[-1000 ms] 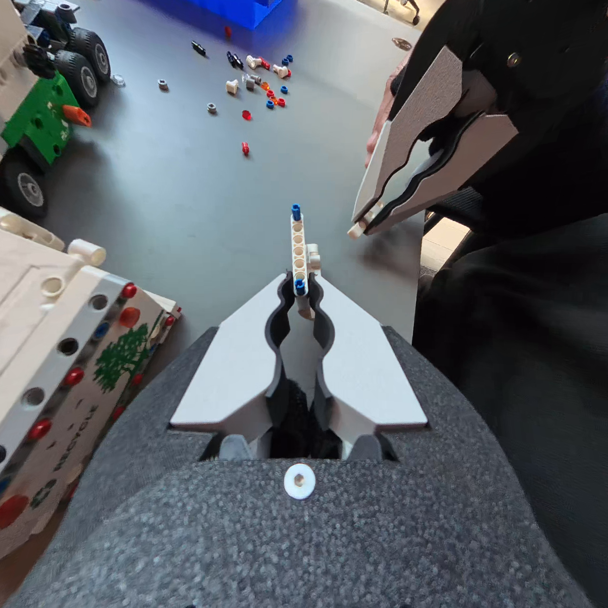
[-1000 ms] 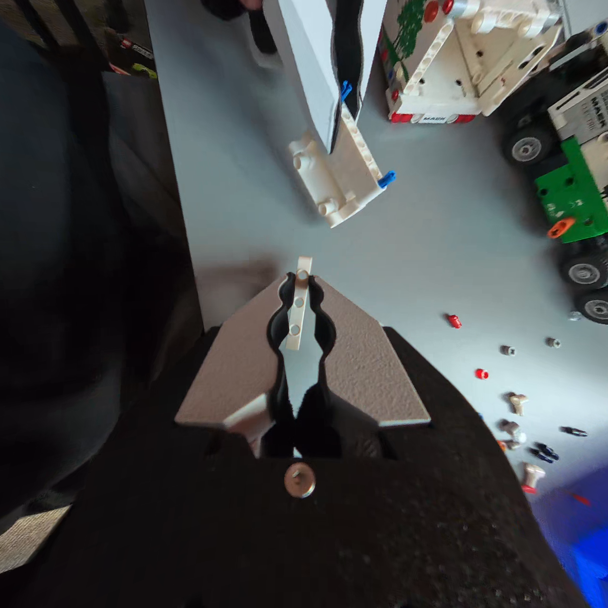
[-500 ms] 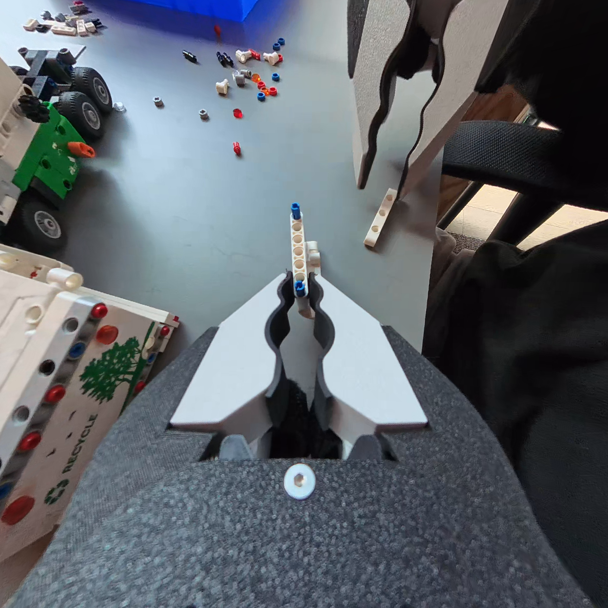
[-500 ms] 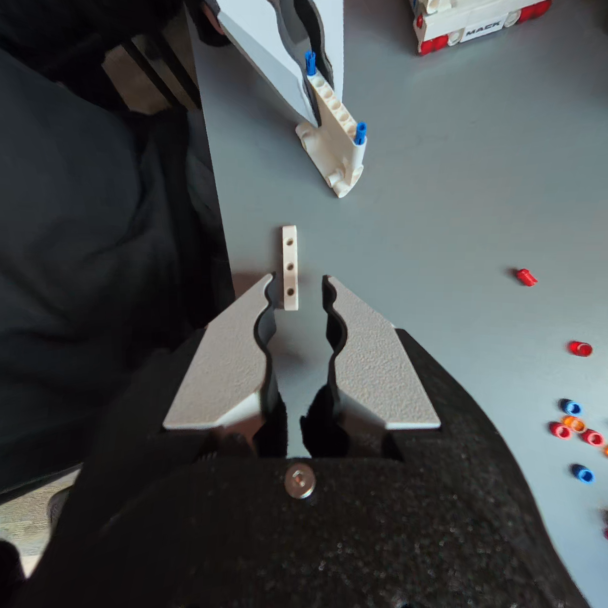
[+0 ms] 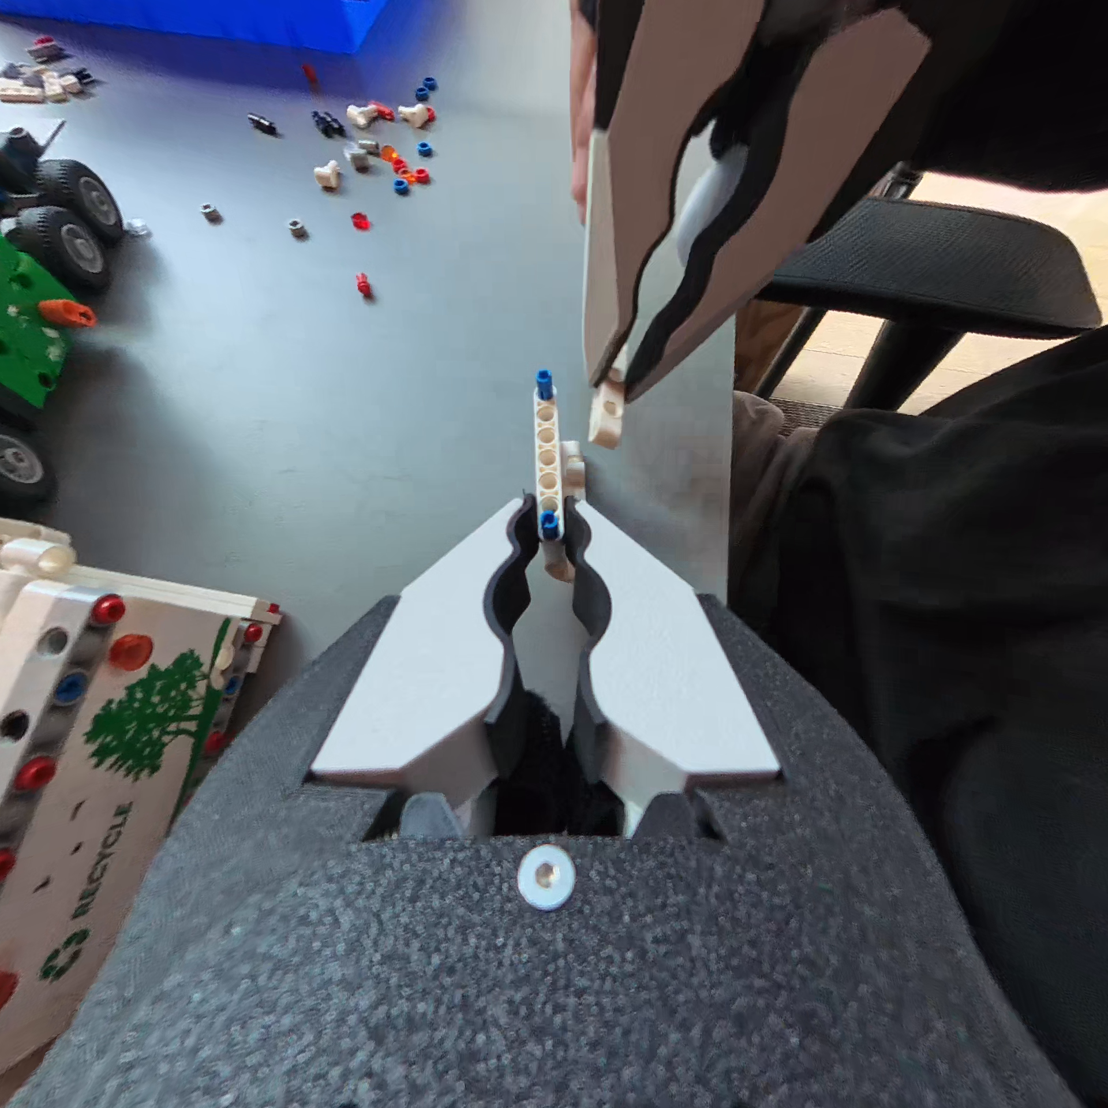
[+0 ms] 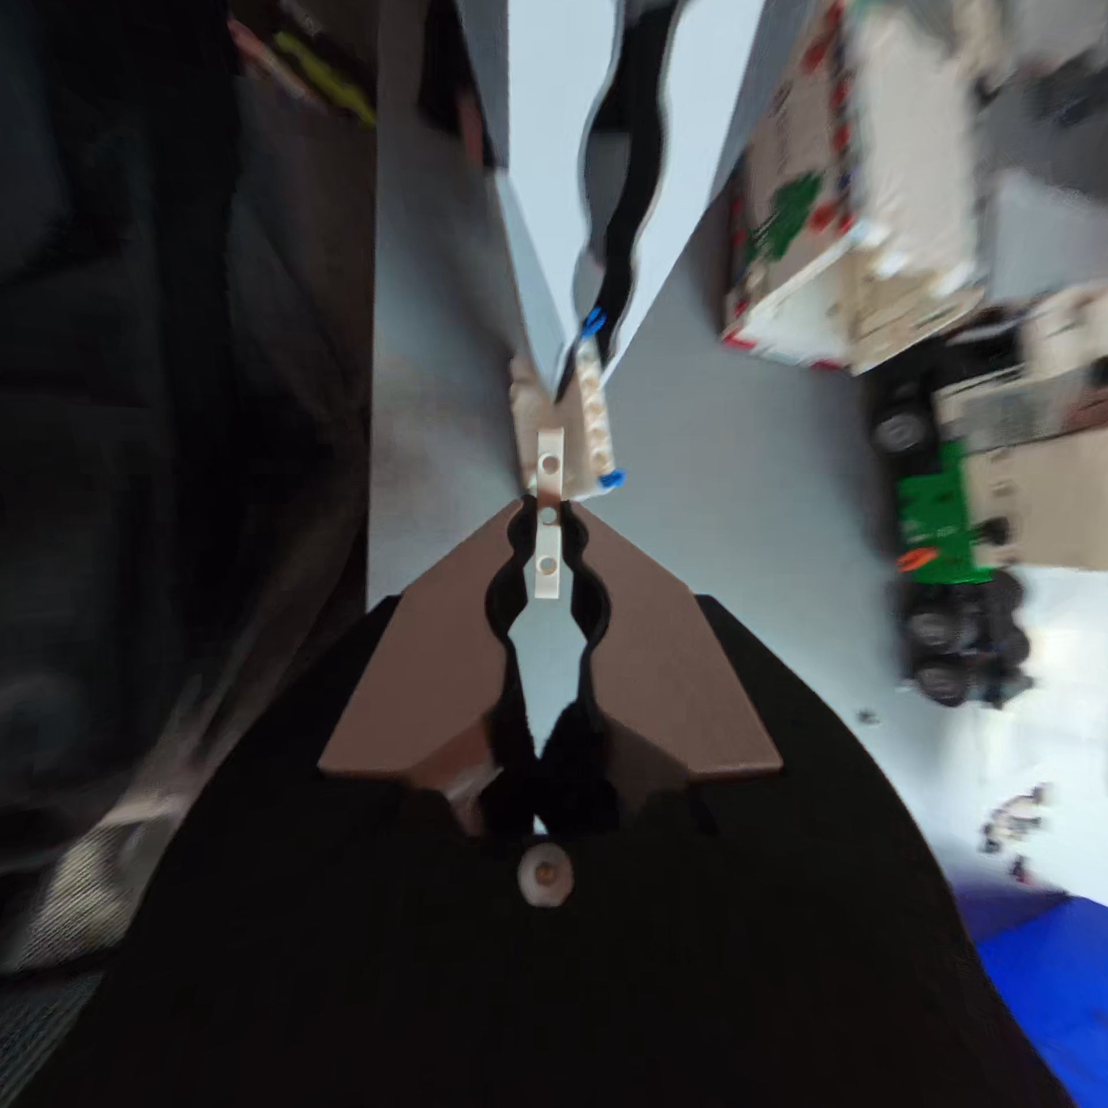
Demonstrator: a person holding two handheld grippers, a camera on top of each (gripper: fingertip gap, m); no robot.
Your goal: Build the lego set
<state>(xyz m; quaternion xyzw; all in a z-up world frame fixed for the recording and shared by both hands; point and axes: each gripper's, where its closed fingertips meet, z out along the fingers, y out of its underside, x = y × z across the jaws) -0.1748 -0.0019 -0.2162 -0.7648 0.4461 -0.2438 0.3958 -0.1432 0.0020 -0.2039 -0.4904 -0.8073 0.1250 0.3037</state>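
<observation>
My left gripper [image 5: 548, 523] is shut on the near end of a white holed beam assembly [image 5: 547, 458] that has a blue pin at each end. It holds the assembly above the grey table [image 5: 288, 419]. My right gripper [image 6: 547, 509] is shut on a small white three-hole beam [image 6: 548, 566]. In the left wrist view the right gripper [image 5: 611, 381] comes down from the upper right, and the small beam [image 5: 605, 416] hangs just right of the assembly's far end. In the blurred right wrist view the small beam overlaps the assembly [image 6: 596, 419] held by the left gripper [image 6: 575, 366].
A white truck body with a green tree print [image 5: 102, 719] lies at the near left. A green chassis with black wheels [image 5: 36, 336] stands farther left. Several small loose pieces [image 5: 378, 150] lie in front of a blue bin [image 5: 240, 24]. The table edge and a chair armrest [image 5: 929, 264] are on the right.
Half a second ago my right gripper was open with the small beam lying on the table. Now it is shut on the beam and has carried it up beside the assembly.
</observation>
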